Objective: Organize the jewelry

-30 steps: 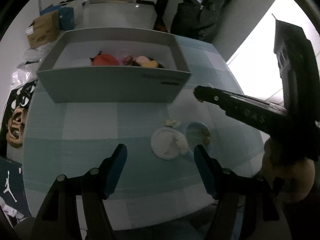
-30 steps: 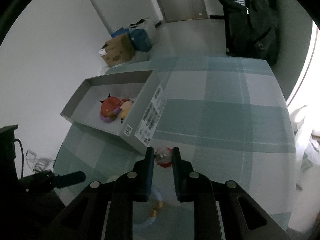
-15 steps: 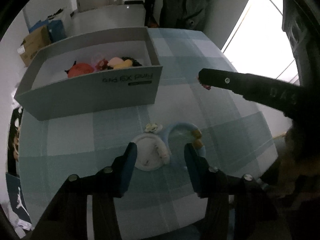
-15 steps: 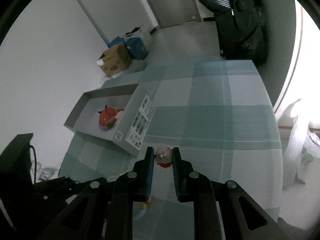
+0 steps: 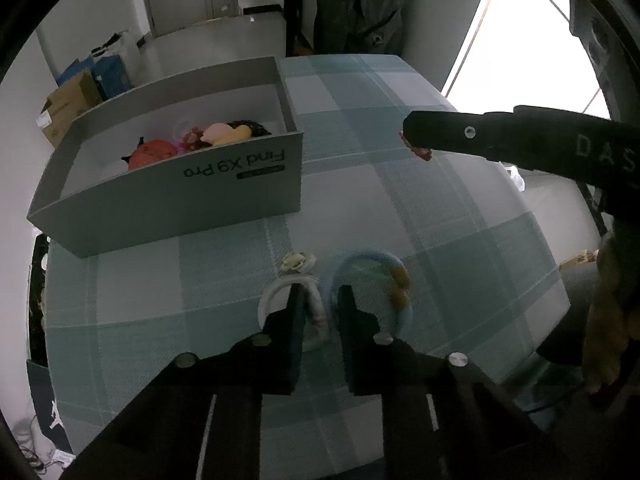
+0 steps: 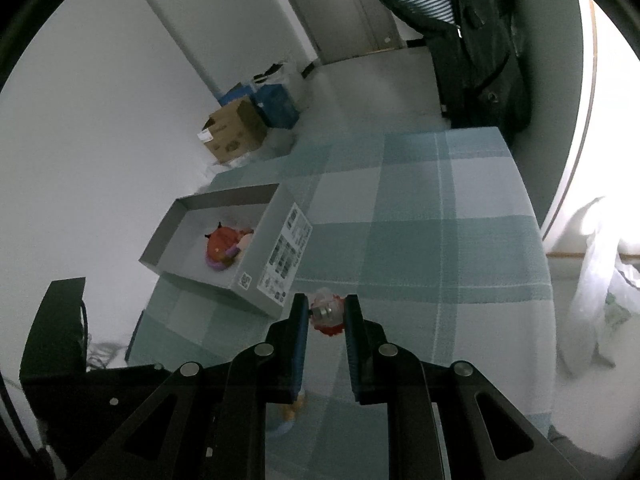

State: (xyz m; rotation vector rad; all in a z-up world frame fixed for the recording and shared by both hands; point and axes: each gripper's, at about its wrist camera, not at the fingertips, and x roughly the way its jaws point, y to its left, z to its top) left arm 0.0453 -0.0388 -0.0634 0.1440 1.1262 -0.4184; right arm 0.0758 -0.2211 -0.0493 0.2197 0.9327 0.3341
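- Bench (image 5: 440, 216): woven cloth, teal and pale checks.
- White ring (image 5: 272, 298) and blue ring (image 5: 370, 258), both fuzzy loops, lie side by side on the cloth; a small cream flower (image 5: 296, 261) sits just beyond them.
- Left gripper (image 5: 320, 304): jaws have just been closing, now clamped on the white ring's near side.
- Right gripper (image 6: 326, 312): jaws clamped on a clear-and-red charm (image 6: 327, 314), held above the cloth.
- Grey card box (image 5: 180, 196), open-topped, holds soft bright trinkets (image 5: 154, 152); it stands beyond the rings.
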